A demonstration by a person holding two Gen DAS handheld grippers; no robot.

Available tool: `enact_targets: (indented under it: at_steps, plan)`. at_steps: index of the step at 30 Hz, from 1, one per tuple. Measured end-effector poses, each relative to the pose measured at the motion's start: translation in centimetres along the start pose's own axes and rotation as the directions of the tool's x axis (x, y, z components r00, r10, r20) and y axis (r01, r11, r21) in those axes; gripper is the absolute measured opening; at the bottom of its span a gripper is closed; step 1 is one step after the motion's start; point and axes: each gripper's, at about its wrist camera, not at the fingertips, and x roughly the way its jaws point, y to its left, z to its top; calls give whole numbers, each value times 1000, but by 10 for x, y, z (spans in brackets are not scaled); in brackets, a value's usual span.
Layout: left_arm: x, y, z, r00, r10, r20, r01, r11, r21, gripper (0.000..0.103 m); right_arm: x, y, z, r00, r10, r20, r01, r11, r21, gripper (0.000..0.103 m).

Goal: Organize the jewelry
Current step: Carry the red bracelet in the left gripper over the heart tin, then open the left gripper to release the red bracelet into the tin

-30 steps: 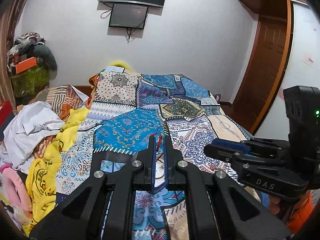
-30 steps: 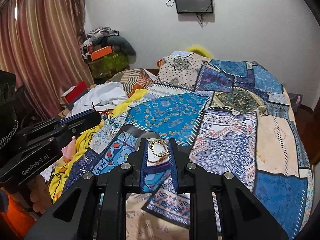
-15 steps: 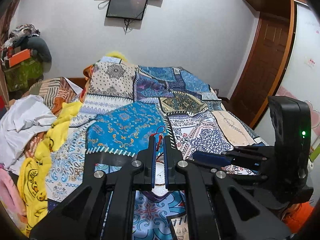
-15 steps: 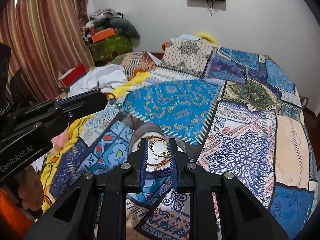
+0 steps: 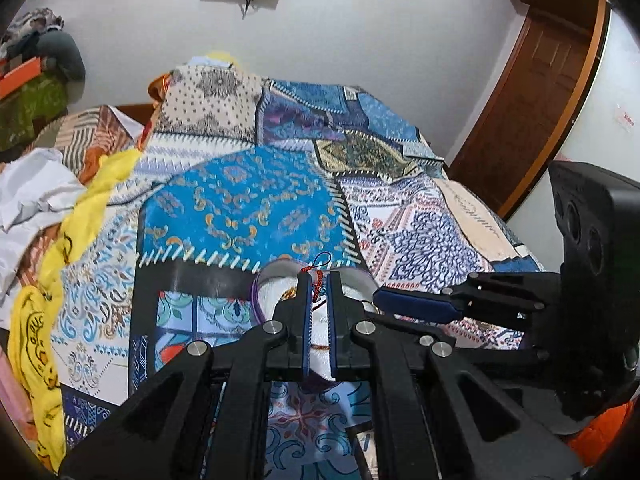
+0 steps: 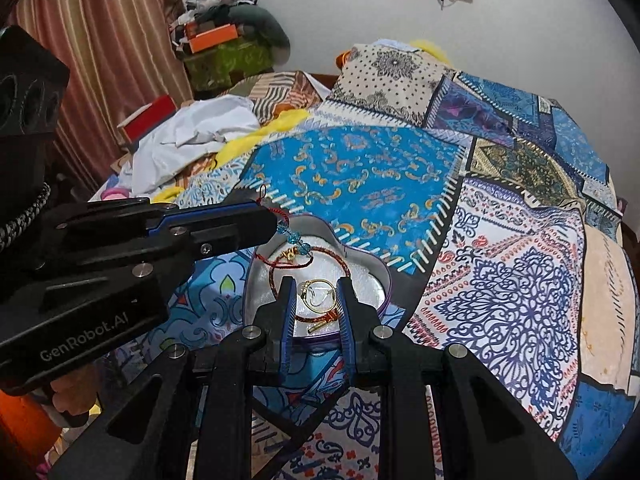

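Over the last second both grippers have come down over the heart-shaped tin (image 6: 320, 280) on the bed (image 6: 500, 240). The left gripper (image 5: 319, 280), fingers pressed together on the red cord bracelet (image 6: 280, 220), dangles it over the tin. The right gripper (image 6: 314, 292) is slightly spread around the gold ring (image 6: 318, 298), apparently not gripping it. Release looks next.
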Motion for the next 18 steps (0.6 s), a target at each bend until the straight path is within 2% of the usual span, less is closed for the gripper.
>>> enact_targets:
  at_steps: [7, 13, 18]
  plan:
    - [4, 6, -7, 999, -8, -44, 8, 1000, -11, 5, 8, 4, -1, 1000, 5, -28, -6, 1000, -18, 18]
    - [-7, 4, -11, 999, 32, -35, -32, 999, 19, 6, 13, 8, 0, 999, 15, -41, -16, 999, -29, 18]
    - [-18, 6, -15, 997, 80, -21, -79, 996, 29, 13, 16, 15, 0, 999, 10, -48, -12, 999, -53, 18]
